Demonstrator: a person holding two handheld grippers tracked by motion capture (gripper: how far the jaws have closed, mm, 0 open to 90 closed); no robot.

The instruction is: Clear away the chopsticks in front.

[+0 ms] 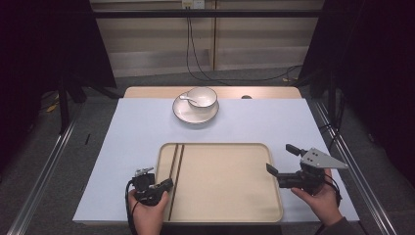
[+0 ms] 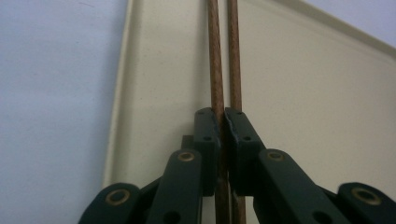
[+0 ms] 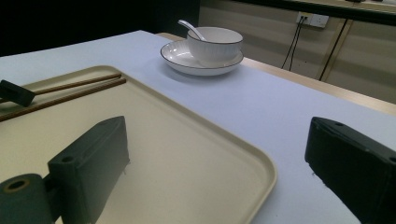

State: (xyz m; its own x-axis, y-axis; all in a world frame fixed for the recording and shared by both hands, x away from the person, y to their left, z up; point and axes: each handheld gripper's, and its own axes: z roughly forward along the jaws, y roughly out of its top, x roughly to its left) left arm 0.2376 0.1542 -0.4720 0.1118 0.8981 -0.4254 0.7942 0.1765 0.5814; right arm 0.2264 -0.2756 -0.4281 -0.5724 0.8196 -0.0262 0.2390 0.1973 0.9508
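Lying parallel, brown wooden chopsticks [image 2: 215, 56] (thin, grained)

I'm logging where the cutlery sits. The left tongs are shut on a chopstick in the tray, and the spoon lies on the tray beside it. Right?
Not quite: the spoon is not on the tray; it rests in the bowl on the plate at the table's far side, as the high view shows. The left tongs are indeed shut on a chopstick in the tray.

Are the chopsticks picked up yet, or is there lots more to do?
Both chopsticks already lie in the tray. The left gripper is shut on one of them, low over the tray. The right gripper hangs open. The bowl, spoon and plate sit untouched beyond the tray.
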